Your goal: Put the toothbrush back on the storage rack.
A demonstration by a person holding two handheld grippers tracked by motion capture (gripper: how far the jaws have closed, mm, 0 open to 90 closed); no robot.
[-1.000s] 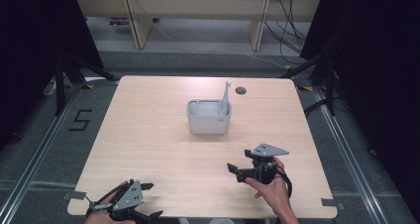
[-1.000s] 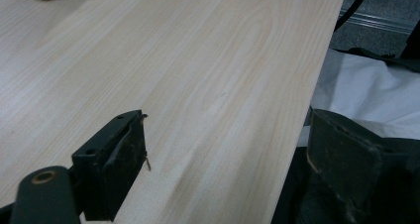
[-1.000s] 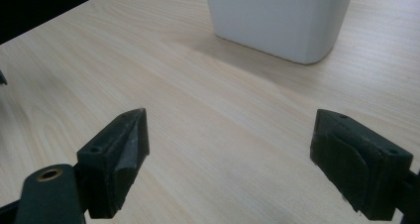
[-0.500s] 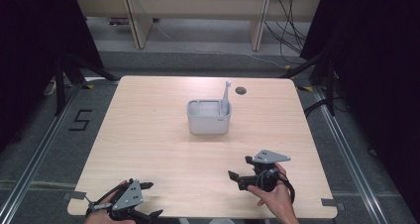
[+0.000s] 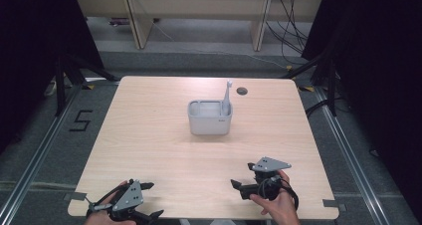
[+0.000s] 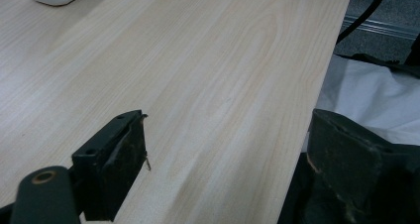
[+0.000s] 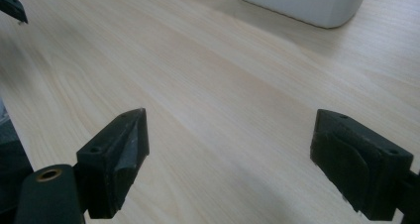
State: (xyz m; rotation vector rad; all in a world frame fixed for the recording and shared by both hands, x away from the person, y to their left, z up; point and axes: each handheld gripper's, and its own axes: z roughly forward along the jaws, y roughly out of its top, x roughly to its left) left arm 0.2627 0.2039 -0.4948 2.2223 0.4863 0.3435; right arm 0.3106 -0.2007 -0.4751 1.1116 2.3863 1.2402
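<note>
Tabletop point(image 5: 149, 135): one light wood surface, roughly square, seen from above.
Container point(image 5: 210, 117): one white rectangular tub, standing a little beyond the middle of the tabletop, its long axis parallel to the far edge.
Utensil point(image 5: 227, 96): one pale, slender item standing in the right end of the container, nearly upright, its top leaning slightly toward the far edge; what kind of utensil it is cannot be told.
Hole point(image 5: 242, 91): one small dark round opening near the far edge, just right of the utensil.
Left gripper point(image 5: 149, 200): one, held by a hand point(image 5: 107, 212) at the near left corner; jaws spread wide apart with nothing between them.
Right gripper point(image 5: 238, 184): one, held by a hand point(image 5: 276, 205) near the near edge, right of centre; jaws spread wide, pointing left, holding nothing.
Grippers and container: well apart.
</note>
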